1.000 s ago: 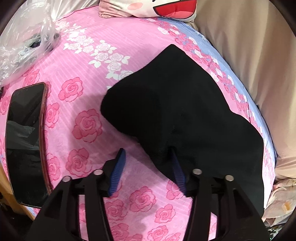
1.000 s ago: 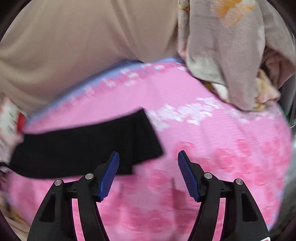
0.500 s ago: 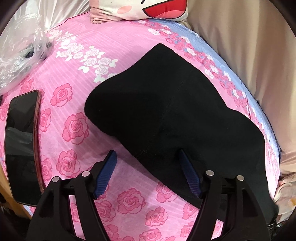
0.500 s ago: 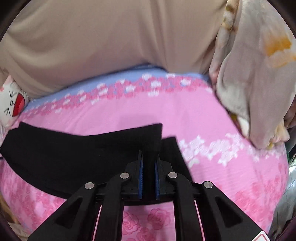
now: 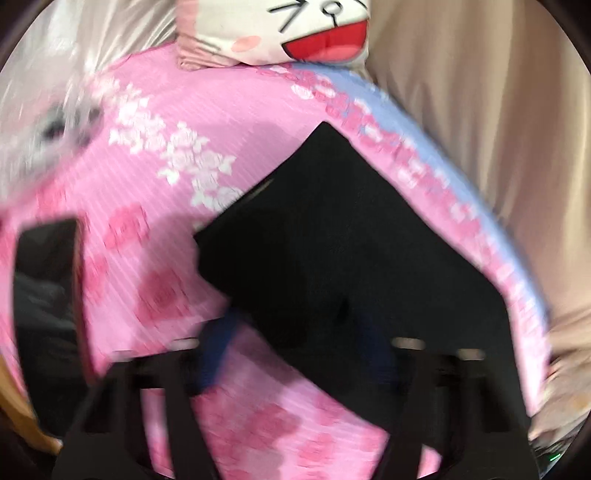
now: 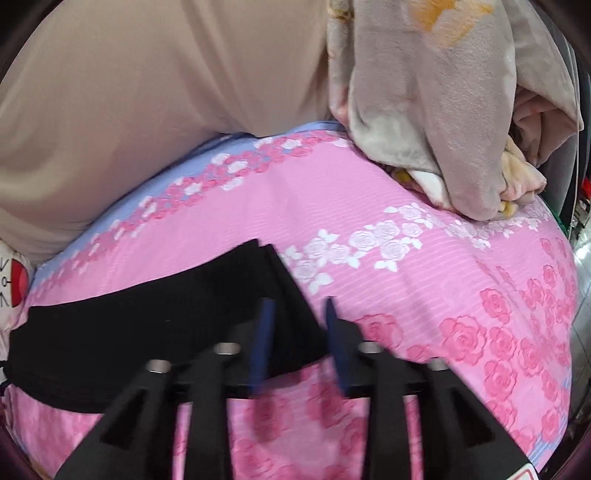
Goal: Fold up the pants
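Black pants point(image 6: 147, 332) lie flat on a pink rose bedsheet point(image 6: 406, 295), their length running leftward from the right gripper point(image 6: 297, 343), whose jaws have just opened over the near end. The left gripper point(image 5: 295, 343), closing, straddles the opposite edge, grip unclear through blur.

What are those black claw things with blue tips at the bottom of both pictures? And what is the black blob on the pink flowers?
Those are tongs that a person holds, one in each hand. Each has a little camera looking out along it. One picture comes from the left tongs, the other from the right tongs. The blob is a pair of black pants being folded on a pink rose bedsheet. The left tongs have just been closing and the right tongs opening, each with a pants edge between its blue tips. Neither is pinching. Nearby lie a phone, a cartoon pillow and a blanket.
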{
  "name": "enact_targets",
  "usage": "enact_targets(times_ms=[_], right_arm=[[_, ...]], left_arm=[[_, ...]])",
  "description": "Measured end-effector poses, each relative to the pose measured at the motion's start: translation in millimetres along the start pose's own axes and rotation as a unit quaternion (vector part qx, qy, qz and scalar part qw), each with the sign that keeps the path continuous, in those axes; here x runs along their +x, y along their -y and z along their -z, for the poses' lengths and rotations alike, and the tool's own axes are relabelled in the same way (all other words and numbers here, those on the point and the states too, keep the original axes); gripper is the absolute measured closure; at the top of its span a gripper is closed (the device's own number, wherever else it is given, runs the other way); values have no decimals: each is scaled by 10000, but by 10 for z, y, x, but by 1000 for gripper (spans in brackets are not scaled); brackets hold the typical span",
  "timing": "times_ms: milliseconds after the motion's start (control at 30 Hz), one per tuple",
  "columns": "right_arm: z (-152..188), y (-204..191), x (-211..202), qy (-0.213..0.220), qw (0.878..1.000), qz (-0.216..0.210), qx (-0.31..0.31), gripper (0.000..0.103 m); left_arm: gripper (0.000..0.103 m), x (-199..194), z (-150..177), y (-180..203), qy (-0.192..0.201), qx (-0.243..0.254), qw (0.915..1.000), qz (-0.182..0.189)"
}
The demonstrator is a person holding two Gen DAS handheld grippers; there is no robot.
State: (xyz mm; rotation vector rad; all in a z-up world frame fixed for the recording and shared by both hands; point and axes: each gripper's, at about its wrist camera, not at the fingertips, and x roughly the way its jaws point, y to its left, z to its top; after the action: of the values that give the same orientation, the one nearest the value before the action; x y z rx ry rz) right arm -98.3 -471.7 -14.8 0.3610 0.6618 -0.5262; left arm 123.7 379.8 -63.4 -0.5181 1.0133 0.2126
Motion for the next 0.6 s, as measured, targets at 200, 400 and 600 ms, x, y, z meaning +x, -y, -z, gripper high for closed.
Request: enact_targets(times_ms=[200, 400, 600], right_arm=[[168, -386, 49, -145, 9992, -244, -285, 47], [325, -264, 217, -295, 9991, -243, -177, 43], [384, -17, 212, -319, 9983, -369, 303, 30]], left_arm=[[64, -65, -176, -60, 151, 44, 9998, 117], [42, -233, -268, -219, 616, 35, 9875, -1453], [12, -683, 49, 301, 1103, 301, 9907, -740]])
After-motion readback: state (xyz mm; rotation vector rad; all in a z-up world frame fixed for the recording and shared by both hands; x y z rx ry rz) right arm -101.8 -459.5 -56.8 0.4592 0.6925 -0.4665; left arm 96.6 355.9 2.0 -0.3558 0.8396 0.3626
